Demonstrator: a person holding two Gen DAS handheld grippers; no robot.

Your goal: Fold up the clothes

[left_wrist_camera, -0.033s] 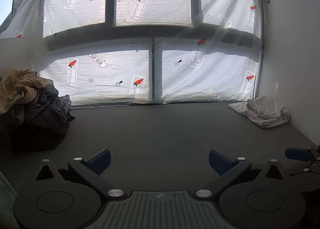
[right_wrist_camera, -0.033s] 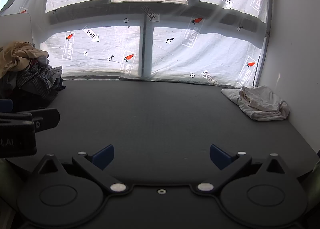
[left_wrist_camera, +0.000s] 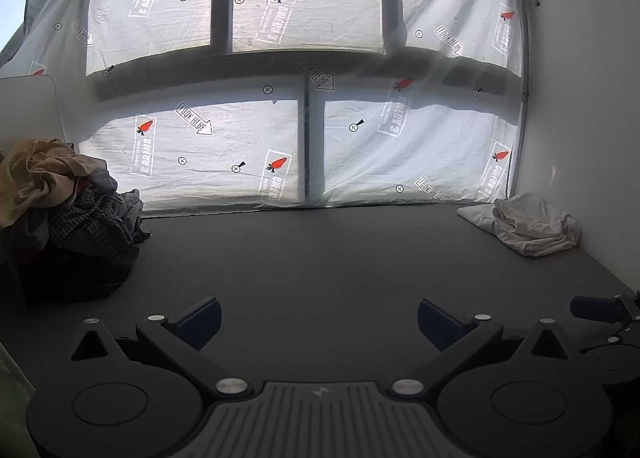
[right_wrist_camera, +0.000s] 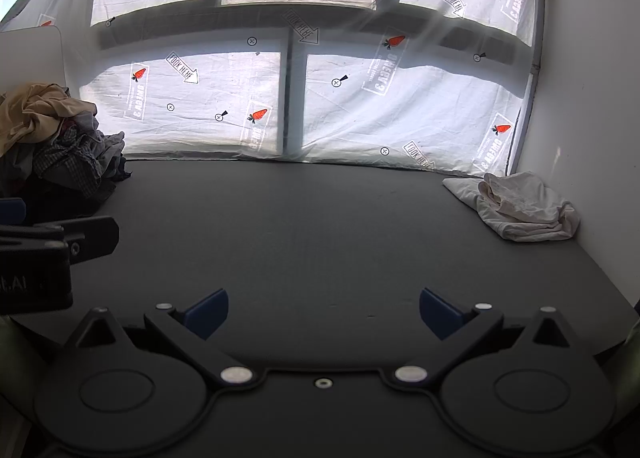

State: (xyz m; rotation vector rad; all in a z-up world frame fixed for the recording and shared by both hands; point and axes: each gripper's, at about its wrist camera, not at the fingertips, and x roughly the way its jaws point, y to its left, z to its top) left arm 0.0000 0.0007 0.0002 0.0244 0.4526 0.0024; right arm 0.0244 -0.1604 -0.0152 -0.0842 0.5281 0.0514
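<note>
**Work surface.** Dark grey table [left_wrist_camera: 320, 258], its middle bare; printed white sheeting [left_wrist_camera: 224, 161] hangs behind it.

**Clothes, lot one.** Heap of crumpled garments [left_wrist_camera: 68, 217], a tan piece on top, checked and grey pieces under it, at about 10 o'clock from both tools, against the table's far left edge. Nothing in it is folded.

**Clothes, lot two.** One white garment [left_wrist_camera: 524, 225] at about 2 o'clock, in the far right corner against the wall. It is loosely bunched, its long axis running from near the sheeting towards the wall; whether it is roughly folded or merely dropped cannot be told.

**Left gripper** [left_wrist_camera: 319, 324]. Blue fingers spread wide, holding nothing, low over the near table edge. It sits nearer the heap.

**Right gripper** [right_wrist_camera: 324, 314]. Spread wide, empty, level with its partner. It sits nearer the white garment.

**Stage.** The scene fits either a pause between garments or the close of work on the white one.
</note>
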